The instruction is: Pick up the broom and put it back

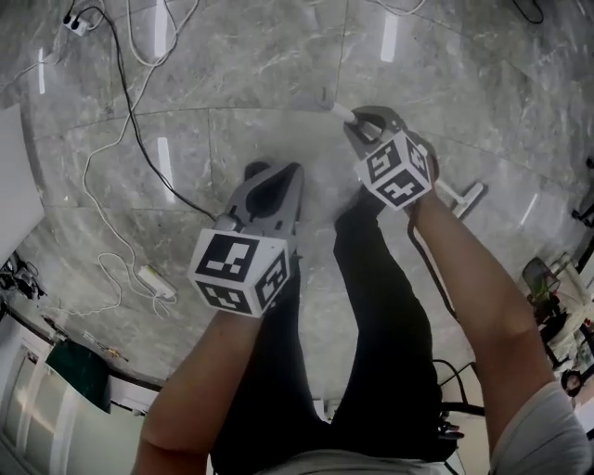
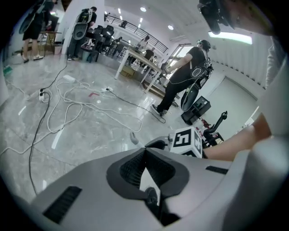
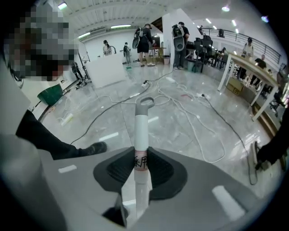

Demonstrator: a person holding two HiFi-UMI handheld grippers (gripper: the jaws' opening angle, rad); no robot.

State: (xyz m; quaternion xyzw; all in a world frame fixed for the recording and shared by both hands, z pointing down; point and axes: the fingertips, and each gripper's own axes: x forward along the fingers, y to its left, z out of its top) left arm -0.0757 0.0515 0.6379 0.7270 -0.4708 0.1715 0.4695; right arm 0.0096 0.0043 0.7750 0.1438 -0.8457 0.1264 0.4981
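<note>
Grey marble floor (image 1: 278, 56) fills the head view, with the person's dark-trousered legs (image 1: 380, 306) below. The left gripper (image 1: 277, 174) is closed with its tips meeting and nothing between them. The right gripper (image 3: 141, 162) is clamped on the white broom (image 3: 141, 131) handle, held off the floor; the pale bar beside that arm may be its far end. Cables (image 1: 125, 93) trail nearby.

One broom (image 3: 141, 135). Two grippers: left gripper (image 1: 277, 174), right gripper (image 1: 365, 119). Two power strips on the floor (image 1: 278, 74): near strip (image 1: 156, 283), far strip (image 1: 78, 24).
</note>
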